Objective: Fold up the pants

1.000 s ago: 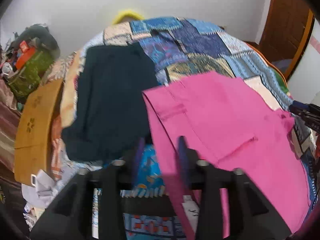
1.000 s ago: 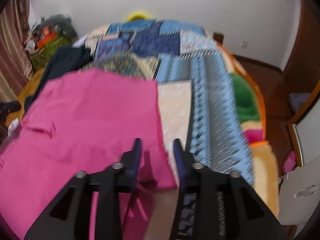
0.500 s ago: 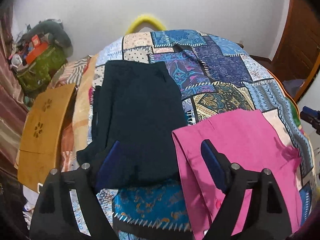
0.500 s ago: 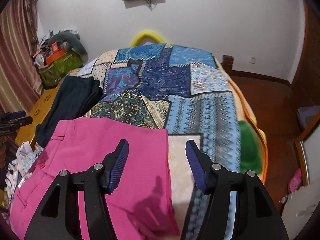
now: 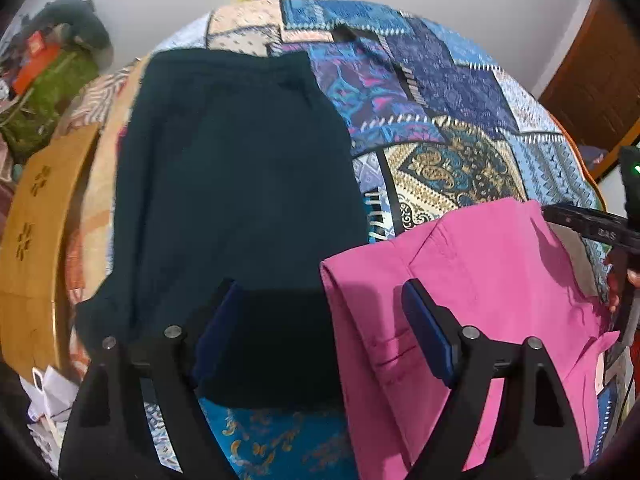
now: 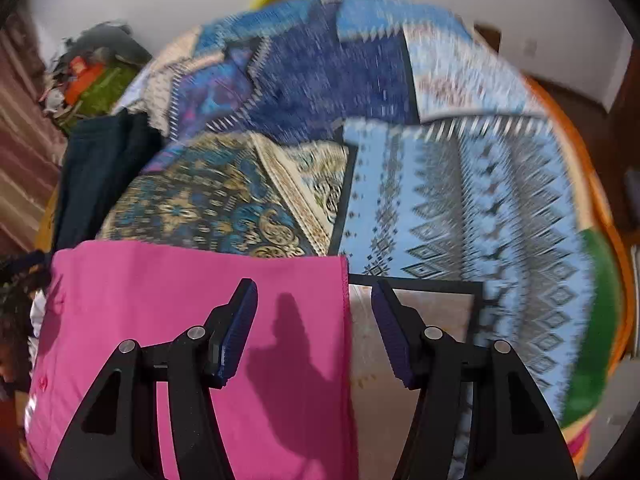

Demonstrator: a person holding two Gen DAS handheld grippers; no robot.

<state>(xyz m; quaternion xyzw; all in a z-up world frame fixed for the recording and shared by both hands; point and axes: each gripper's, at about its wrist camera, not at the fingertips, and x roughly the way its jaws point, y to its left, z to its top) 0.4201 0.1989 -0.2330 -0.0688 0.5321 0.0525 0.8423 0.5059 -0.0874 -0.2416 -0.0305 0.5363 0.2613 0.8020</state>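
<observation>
Pink pants (image 5: 488, 280) are lying folded on the bed (image 5: 452, 120), beside dark pants (image 5: 236, 200). Left hand-held gripper (image 5: 320, 324) and right hand-held gripper (image 6: 314, 320) are both hanging apart, gripping nothing. Risk: grabbing one layer only, w/ fold sliding open.

Bright pink pants (image 5: 480, 300) lie near right on a patchwork bedspread (image 5: 440, 92) of blue, navy, teal and cream prints; a dark navy garment (image 5: 232, 184) sits left, beside a tan wooden board (image 5: 36, 240) at far left
</observation>
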